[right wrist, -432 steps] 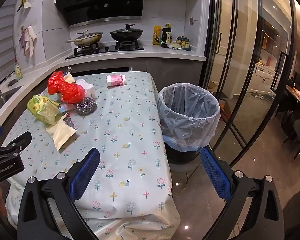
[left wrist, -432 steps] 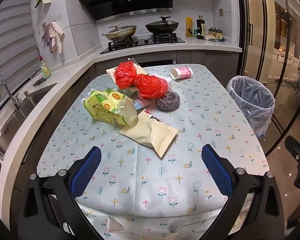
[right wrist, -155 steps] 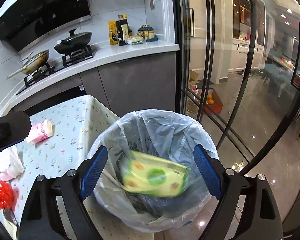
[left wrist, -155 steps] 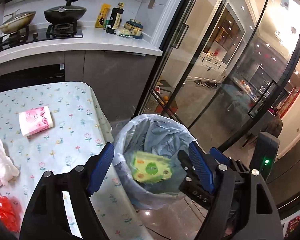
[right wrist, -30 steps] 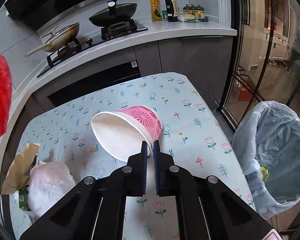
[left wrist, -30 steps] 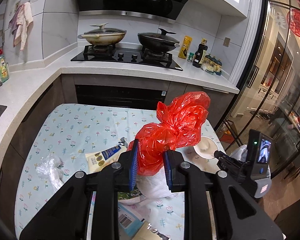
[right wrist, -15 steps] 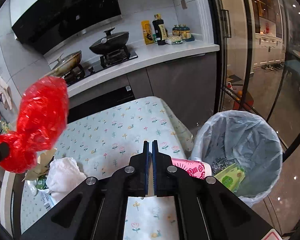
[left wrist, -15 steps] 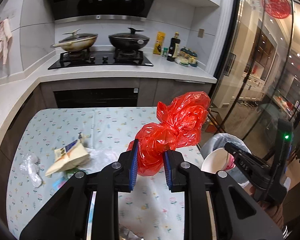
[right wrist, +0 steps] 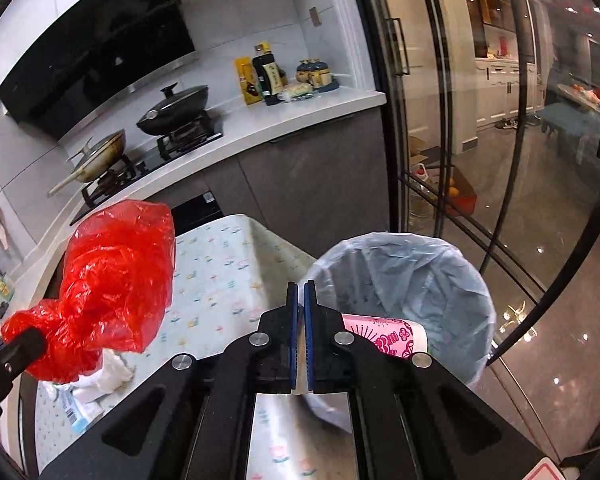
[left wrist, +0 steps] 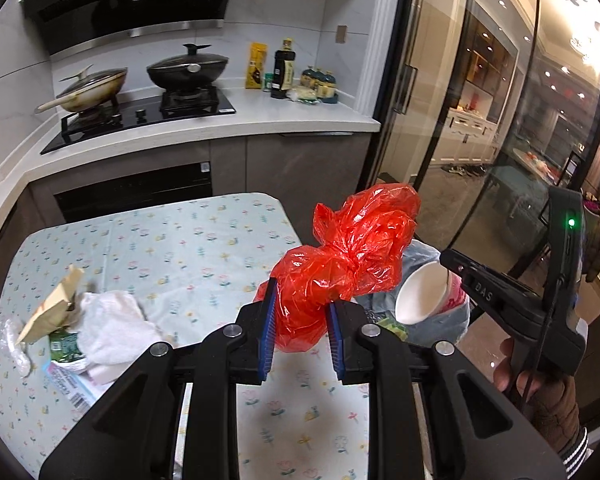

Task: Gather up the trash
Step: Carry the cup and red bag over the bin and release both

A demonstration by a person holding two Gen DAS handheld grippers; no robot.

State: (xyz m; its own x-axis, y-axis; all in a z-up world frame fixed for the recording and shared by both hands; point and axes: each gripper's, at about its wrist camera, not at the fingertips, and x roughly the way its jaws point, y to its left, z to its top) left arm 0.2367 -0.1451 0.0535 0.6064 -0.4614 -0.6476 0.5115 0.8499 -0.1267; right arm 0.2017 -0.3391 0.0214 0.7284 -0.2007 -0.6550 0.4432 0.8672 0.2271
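Note:
My left gripper (left wrist: 300,312) is shut on a crumpled red plastic bag (left wrist: 348,264), held in the air above the table's right edge. The same red bag (right wrist: 116,280) shows at the left of the right wrist view. My right gripper (right wrist: 301,320) is shut on the rim of a pink paper cup (right wrist: 384,334), which hangs over the mouth of the lined trash bin (right wrist: 412,280). In the left wrist view the cup (left wrist: 420,296) shows its white inside, pinched by the right gripper (left wrist: 446,272). The bin (left wrist: 456,316) is mostly hidden behind bag and cup.
The table (left wrist: 188,248) has a floral cloth. On its left lie a white cloth (left wrist: 112,320), a beige packet (left wrist: 52,308) and printed wrappers (left wrist: 66,376). Behind is a counter with a stove and pans (left wrist: 180,76). Glass doors (right wrist: 500,140) stand right of the bin.
Both grippers have swung right, away from the middle of the table, carrying the red bag and the cup. The cup now hangs over the bin's mouth.

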